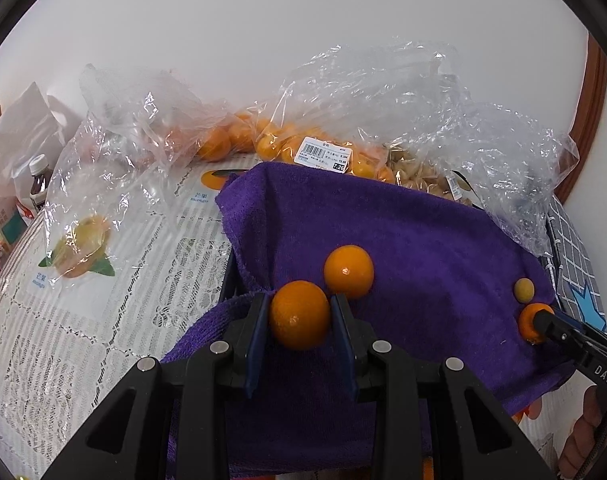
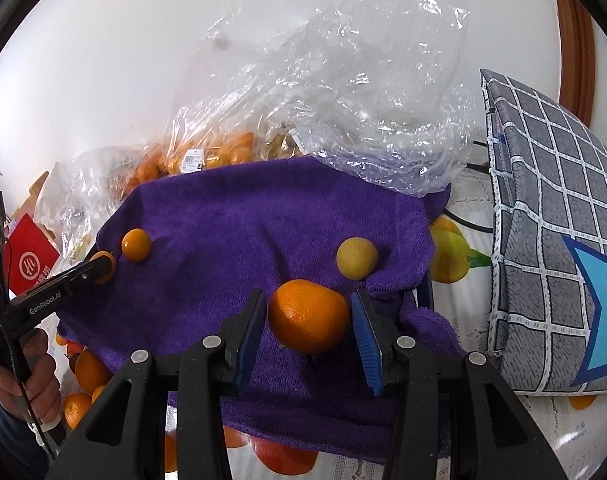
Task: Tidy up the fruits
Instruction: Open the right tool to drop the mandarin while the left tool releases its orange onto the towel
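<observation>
A purple towel [image 1: 423, 240] [image 2: 243, 220] lies on the table with fruit on it. My left gripper [image 1: 299, 312] is shut on a small orange [image 1: 299, 316], just above the towel; a second small orange [image 1: 348, 271] [image 2: 136, 245] sits just beyond it. My right gripper [image 2: 309, 314] brackets a larger orange [image 2: 309, 316] [image 1: 529, 322] on the towel; its right pad [image 2: 365, 332] stands slightly off the fruit. A pale yellow-green fruit [image 2: 357, 258] [image 1: 523, 290] lies just beyond. The left gripper also shows in the right wrist view [image 2: 101, 267].
Clear plastic bags of oranges [image 1: 271, 140] [image 2: 207, 156] and pale fruit [image 1: 415, 172] lie behind the towel. An emptier bag [image 1: 103, 184] lies left on the lace tablecloth [image 1: 83, 340]. A grey checked cushion [image 2: 551, 240] stands right. A bottle [image 1: 39, 180] stands far left.
</observation>
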